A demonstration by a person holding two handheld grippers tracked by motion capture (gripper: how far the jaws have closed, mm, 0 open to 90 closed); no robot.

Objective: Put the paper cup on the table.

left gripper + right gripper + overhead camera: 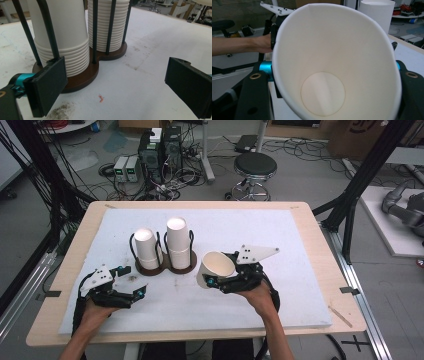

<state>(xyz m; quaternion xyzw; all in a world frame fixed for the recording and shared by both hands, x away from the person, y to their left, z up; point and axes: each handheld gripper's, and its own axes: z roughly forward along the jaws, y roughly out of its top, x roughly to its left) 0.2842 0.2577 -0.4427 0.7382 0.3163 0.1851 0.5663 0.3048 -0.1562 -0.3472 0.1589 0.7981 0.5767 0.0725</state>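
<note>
Above the table point(300, 230), right gripper point(216, 281): jaws clamped on a tilted paper cup point(216, 268) | left gripper point(134, 295): jaws wide apart, empty, near cup holder point(165, 266)

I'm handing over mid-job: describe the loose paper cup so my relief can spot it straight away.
Start at the white foam mat on the wooden table, then find the dark brown double cup holder with two upside-down stacks of white paper cups. Just to its right, the right gripper is shut on a single white paper cup. Unlike the stacked cups, it is tilted with its open mouth showing.
</note>
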